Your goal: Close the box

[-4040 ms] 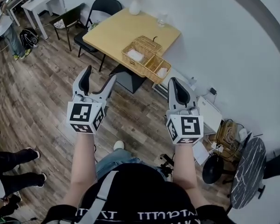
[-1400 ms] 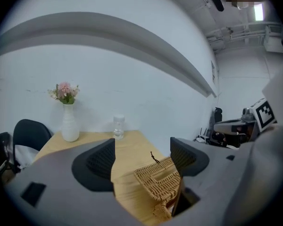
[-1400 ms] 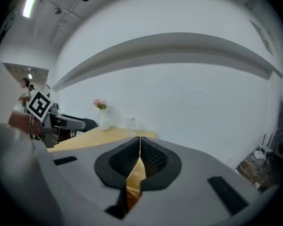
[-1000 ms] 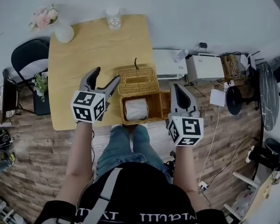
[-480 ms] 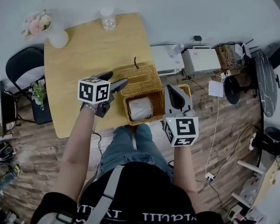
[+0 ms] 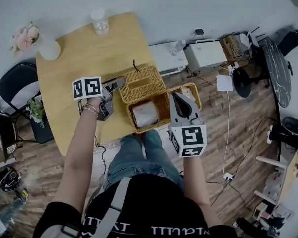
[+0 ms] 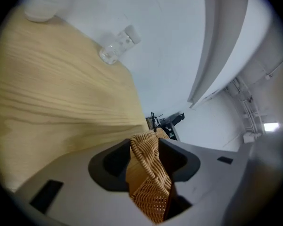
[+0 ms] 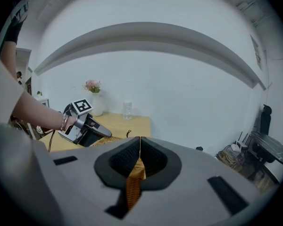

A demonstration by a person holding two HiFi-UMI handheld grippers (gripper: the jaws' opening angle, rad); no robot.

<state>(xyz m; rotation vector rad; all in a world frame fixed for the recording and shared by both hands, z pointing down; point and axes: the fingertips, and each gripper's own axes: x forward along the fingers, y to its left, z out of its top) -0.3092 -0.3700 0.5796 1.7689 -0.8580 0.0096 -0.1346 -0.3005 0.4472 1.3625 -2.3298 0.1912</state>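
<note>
- Wicker box (image 6: 148, 129) sits at the near edge of the desk (image 6: 79, 58), open, with a white roll (image 6: 145, 114) inside.
- Two lid flaps are folded out. The far lid flap (image 6: 141, 83) lies back on the desk, and the right lid flap (image 6: 191, 94) hangs out past the desk edge.
- Left gripper (image 6: 115, 87) is at the left edge of the far lid flap. Its jaws are closing, with the wicker rim between them and both pads already touching it.
- Right gripper (image 6: 180, 99) has its jaws closed on a thin wicker edge, which reads as the right lid flap.
- Step in hand, as I judge it: finish the left grasp, then swing the flaps over the opening. No closing has been done yet.
- Let the left jaws seat fully on the rim before lifting. A shallow bite on woven wicker will probably slip or twist.
- Swing each flap in an arc about its hinge line rather than pulling straight, or the light box may drag.
- The box is right at the desk edge, so keep the pull from going toward the person or it could tip off.
- Which flap goes under cannot be told from these views. Lower one at a time and watch for overlap.
- Check that the roll sits below the rim so the flaps can lie flat.
</note>
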